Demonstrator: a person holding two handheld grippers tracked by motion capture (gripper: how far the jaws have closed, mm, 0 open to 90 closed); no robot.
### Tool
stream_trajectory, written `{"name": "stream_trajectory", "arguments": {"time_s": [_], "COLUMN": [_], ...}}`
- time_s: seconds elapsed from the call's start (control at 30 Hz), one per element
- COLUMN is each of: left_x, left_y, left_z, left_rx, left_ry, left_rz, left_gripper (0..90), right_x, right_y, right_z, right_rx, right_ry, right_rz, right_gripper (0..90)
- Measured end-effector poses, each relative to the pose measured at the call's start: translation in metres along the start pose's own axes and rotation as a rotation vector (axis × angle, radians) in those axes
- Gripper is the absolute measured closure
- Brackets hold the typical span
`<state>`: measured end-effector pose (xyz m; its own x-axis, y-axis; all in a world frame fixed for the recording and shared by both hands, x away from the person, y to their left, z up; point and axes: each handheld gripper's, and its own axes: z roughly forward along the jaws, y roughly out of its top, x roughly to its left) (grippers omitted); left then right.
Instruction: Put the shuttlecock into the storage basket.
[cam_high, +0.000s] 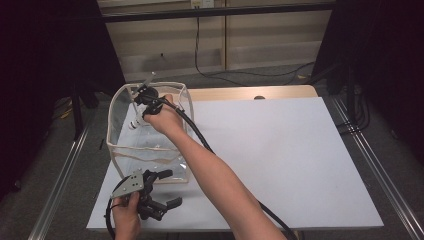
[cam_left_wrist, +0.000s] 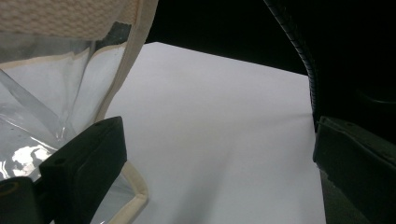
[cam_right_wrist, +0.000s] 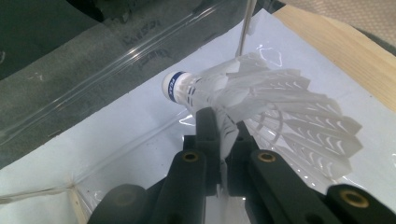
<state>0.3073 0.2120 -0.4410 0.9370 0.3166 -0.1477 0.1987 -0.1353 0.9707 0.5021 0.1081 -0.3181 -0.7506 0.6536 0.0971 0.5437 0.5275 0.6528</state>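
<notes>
The right arm stretches to the frame's upper left, its tongs (cam_right_wrist: 219, 135) pinching a shuttlecock (cam_right_wrist: 261, 102) inside the clear bag (cam_high: 116, 150); the left tongs (cam_high: 167, 187) gape at lower left.

In the high view the person's right hand (cam_high: 162, 120) covers most of the right gripper (cam_high: 145, 100), so its fingers cannot be made out; the shuttlecock (cam_high: 134, 124) is a small white blur behind the clear bag's (cam_high: 150, 150) wall; in the right gripper view its feathers (cam_right_wrist: 299, 121) hide part of the bag floor; the bottom edge cuts off the left hand (cam_high: 127, 220); in the left gripper view both fingers (cam_left_wrist: 84, 158) are cropped.
</notes>
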Motion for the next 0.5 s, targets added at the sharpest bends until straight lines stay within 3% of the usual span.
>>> {"name": "stream_trajectory", "arguments": {"time_s": [0.5], "left_x": [0.0004], "left_y": [-0.0001], "left_z": [0.0], "left_rx": [0.003], "left_ry": [-0.005], "left_rz": [0.0], "left_gripper": [2.9], "right_x": [-0.0026], "right_y": [-0.0027], "right_z": [0.0041], "right_rx": [0.015], "right_ry": [-0.002], "right_rz": [0.004], "right_gripper": [86.8]}}
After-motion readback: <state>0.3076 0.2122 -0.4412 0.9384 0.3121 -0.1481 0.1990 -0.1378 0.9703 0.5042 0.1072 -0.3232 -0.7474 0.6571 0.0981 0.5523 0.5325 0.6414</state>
